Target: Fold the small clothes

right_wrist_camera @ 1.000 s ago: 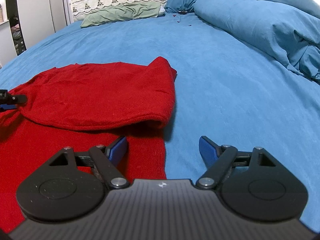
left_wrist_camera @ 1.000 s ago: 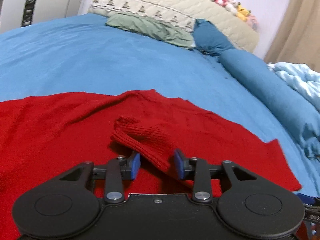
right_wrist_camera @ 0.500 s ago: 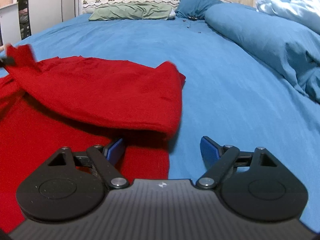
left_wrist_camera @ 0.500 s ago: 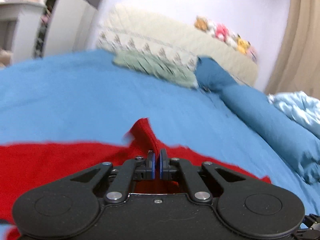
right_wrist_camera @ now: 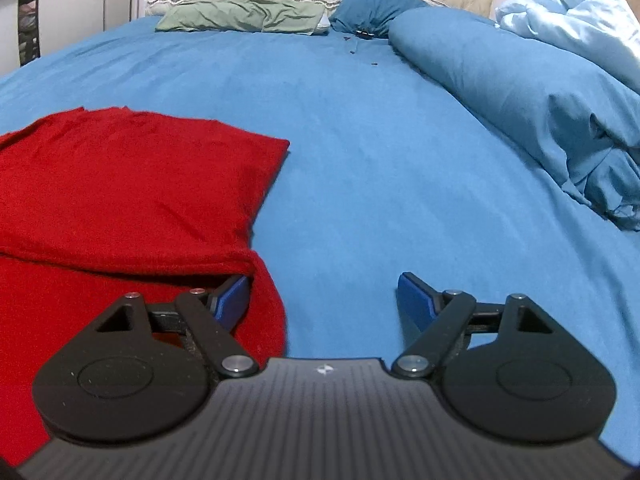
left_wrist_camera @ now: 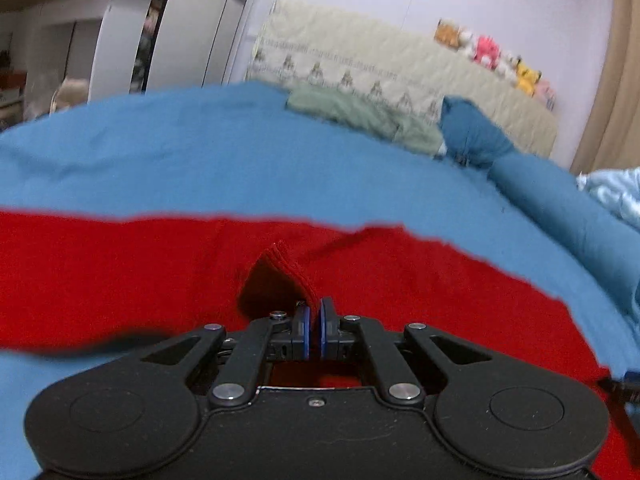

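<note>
A red knitted sweater (left_wrist_camera: pixel 120 272) lies spread on the blue bed sheet (left_wrist_camera: pixel 200 160). My left gripper (left_wrist_camera: pixel 313 312) is shut on its ribbed sleeve cuff (left_wrist_camera: pixel 288 272), which stands up from the pads above the garment; the jaws are just beginning to open with the cuff still pinched between them. In the right wrist view the sweater (right_wrist_camera: pixel 120 184) is folded over on itself. My right gripper (right_wrist_camera: pixel 322 280) stands open at the sweater's right edge. Its left finger (right_wrist_camera: pixel 232 296) sits under the fold and its right finger (right_wrist_camera: pixel 416 300) is over bare sheet.
A green pillow (right_wrist_camera: pixel 240 16) and a dark blue pillow (right_wrist_camera: pixel 372 0) lie by the quilted headboard (left_wrist_camera: pixel 360 68). A rolled blue duvet (right_wrist_camera: pixel 520 96) and a pale blue quilt (right_wrist_camera: pixel 576 16) line the right side. Plush toys (left_wrist_camera: pixel 488 52) sit on the headboard; a wardrobe (left_wrist_camera: pixel 192 24) stands at left.
The left gripper shut on the sleeve cuff, lifted it and carried it across the sweater. The folded layer now lies flatter in the right wrist view. The right gripper stayed open, nearly still.
</note>
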The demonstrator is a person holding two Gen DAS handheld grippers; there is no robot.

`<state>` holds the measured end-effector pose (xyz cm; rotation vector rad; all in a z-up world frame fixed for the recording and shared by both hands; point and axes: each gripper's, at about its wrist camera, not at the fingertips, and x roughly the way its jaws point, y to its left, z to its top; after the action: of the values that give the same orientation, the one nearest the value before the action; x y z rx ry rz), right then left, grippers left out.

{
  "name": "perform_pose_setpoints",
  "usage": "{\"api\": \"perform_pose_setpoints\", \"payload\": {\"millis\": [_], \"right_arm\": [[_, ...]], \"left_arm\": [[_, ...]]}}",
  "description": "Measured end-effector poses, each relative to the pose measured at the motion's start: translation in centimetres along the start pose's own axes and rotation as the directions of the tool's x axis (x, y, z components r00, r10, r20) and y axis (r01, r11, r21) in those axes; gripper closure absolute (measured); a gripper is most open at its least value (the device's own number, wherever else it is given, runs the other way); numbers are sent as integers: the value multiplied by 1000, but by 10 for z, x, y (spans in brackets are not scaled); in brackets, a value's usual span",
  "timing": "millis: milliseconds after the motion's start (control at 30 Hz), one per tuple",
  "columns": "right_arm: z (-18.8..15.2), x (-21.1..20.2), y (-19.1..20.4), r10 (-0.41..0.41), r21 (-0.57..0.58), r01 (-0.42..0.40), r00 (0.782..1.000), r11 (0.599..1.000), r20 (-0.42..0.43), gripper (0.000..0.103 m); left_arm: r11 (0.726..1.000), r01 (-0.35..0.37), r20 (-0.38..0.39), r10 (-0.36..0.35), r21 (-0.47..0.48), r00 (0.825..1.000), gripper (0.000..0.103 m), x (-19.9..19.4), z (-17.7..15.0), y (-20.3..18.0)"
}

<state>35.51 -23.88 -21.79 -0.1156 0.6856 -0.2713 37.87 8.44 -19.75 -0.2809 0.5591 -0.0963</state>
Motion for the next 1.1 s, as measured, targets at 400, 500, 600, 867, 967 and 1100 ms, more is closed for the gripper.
{"api": "perform_pose_setpoints", "payload": {"millis": [400,500,600,867,967,1100], "right_arm": [[27,-39,18,193,-29,-191,978,981,85,7],[38,-24,43,291,-27,-290,953,957,82,7],[33,6,54,299,37,-299,954,953,28,9],[27,-2,41,347,55,-347,938,936,21,8],[50,5,43,388,34,-389,921,921,42,8],[78,56,46,407,63,-403,912,913,-57,8]], "left_arm": [[999,17,6,-17,40,1000,54,-32,33,-9],[995,25,1,-25,101,1000,42,-10,36,-26],[992,35,-35,-31,120,999,42,10,28,-29],[994,15,-117,-1,112,993,42,21,7,-14],[992,3,-133,14,123,991,41,20,9,-17],[990,0,-147,21,138,989,41,21,10,-19]]}}
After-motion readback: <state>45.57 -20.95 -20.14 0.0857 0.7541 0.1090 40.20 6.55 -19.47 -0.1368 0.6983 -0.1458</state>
